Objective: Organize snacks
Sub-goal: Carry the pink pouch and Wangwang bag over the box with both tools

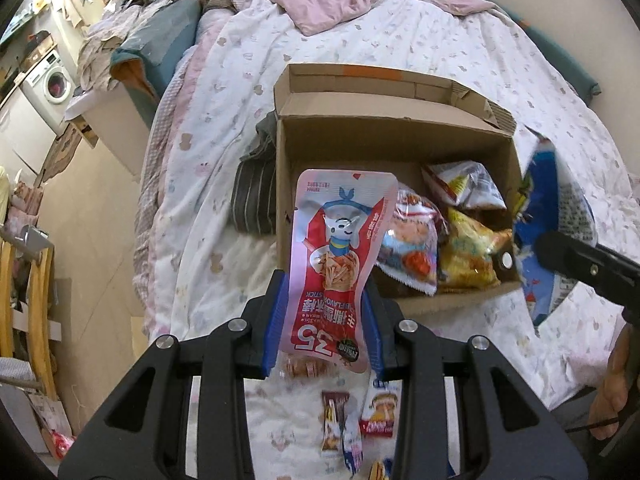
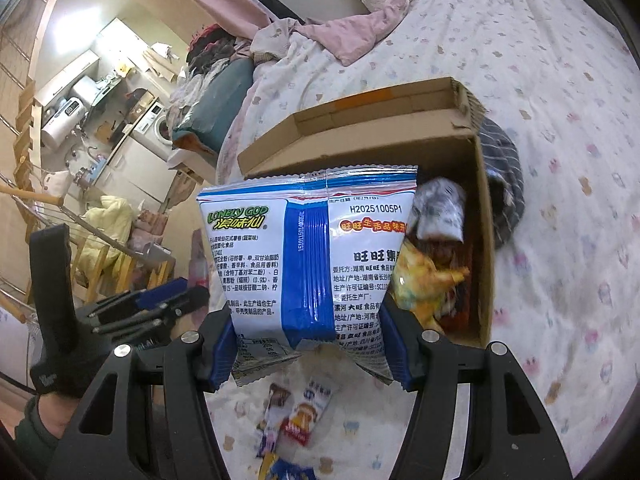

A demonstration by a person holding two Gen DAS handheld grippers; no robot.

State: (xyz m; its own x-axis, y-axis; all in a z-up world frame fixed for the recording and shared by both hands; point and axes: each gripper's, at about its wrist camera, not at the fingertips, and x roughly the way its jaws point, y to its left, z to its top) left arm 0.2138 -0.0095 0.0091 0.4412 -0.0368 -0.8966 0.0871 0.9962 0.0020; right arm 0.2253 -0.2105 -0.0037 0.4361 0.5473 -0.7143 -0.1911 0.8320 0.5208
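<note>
Both grippers carry a snack toward the cardboard box [image 1: 400, 152] standing open on the bed [image 1: 440, 48]. The left gripper [image 1: 324, 328] has its jaws clamped on the lower part of a pink beef-flavour stick packet [image 1: 340, 248], held upright just short of the box's near wall. The right gripper [image 2: 312, 344] has its jaws clamped on the bottom of a blue-and-white Lonely God chip bag [image 2: 308, 256], which hangs over the box's left rim in its own view.

Packets already fill the box toward 3 o'clock in the left wrist view, among them a yellow crisp bag [image 1: 468, 256]; the free floor lies toward 11 o'clock. The pink packet is probably best carried over the wall and let go low there. More small snacks [image 1: 340, 424] wait on the bed at 6 o'clock.
</note>
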